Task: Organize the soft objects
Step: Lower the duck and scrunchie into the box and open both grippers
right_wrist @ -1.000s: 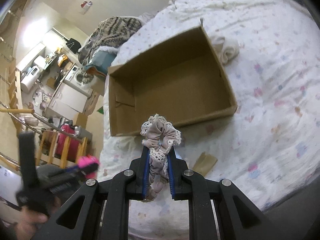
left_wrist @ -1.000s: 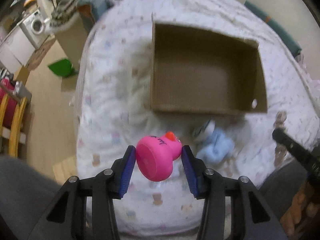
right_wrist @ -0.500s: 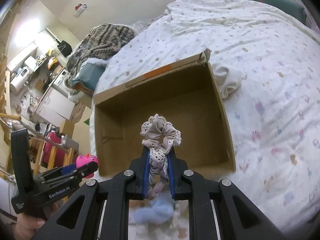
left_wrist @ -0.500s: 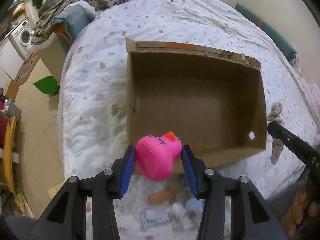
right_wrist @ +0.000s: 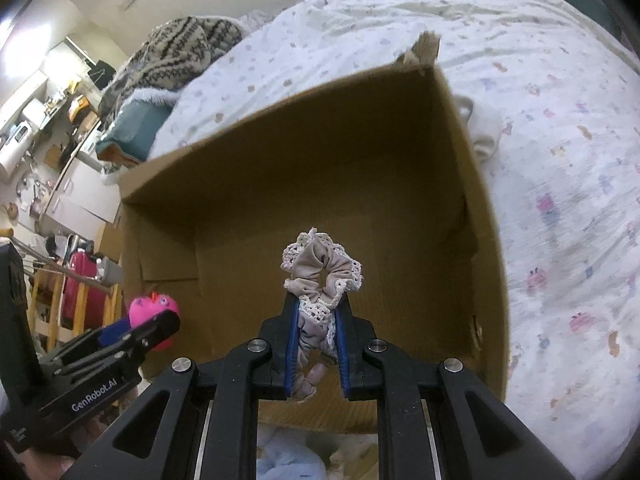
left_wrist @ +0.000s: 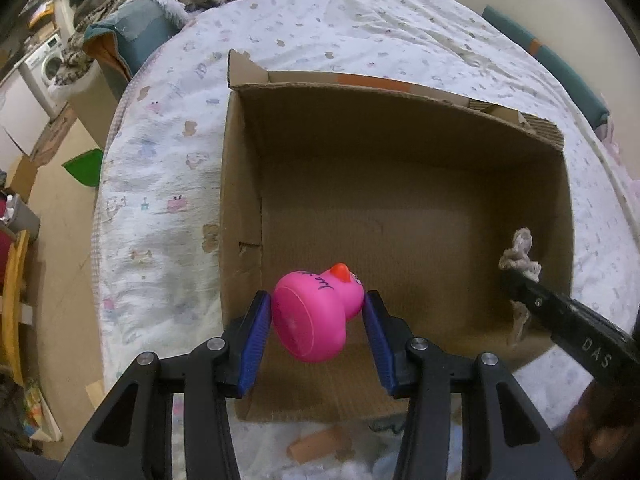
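While the left tool clamps a pink duck, the right tool pinches a scrunchie.

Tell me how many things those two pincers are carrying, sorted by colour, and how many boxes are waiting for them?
Pink: 1, the rubber duck in the left gripper.
Beige: 1, the lace scrunchie in the right gripper.
Brown: 1, the cardboard box, nothing inside.
Total: 3.
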{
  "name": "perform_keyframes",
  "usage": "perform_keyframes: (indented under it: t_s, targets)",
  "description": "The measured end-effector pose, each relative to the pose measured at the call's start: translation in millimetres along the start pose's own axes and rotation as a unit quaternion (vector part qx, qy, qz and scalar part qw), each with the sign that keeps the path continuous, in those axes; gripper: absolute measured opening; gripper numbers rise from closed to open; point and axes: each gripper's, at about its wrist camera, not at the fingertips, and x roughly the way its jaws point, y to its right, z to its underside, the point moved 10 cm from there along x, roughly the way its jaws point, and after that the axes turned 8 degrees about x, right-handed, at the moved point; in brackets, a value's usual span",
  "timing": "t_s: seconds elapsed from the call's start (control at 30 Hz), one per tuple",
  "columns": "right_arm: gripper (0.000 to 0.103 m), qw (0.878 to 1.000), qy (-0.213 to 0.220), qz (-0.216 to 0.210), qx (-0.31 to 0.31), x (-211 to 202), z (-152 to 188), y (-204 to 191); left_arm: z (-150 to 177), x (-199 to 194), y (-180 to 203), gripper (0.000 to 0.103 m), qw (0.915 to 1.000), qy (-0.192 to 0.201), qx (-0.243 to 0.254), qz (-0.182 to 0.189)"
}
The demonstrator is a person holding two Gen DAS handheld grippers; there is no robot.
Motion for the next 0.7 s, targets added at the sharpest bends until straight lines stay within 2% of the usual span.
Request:
perform_keyframes:
  t_s: [0.13, 0.27, 0.7]
  targets:
    - [0.017, 1.0, -0.014, 0.016, -0.005, 13, 7, 10, 1, 7, 6, 0.044, 0.9997, 0.002, -0.006, 0.022]
    - [0.017, 0.999, -0.022, 0.03, -0.006, 21, 11, 19, 0, 4, 9, 0.044, 0.9996, 0.025, 0.016, -0.003]
    - [0.018, 0.999, -0.017, 0.038, -0.008, 20, 7, 21, 3, 6, 9, 0.044, 0.9997, 0.021, 0.002, 0.014]
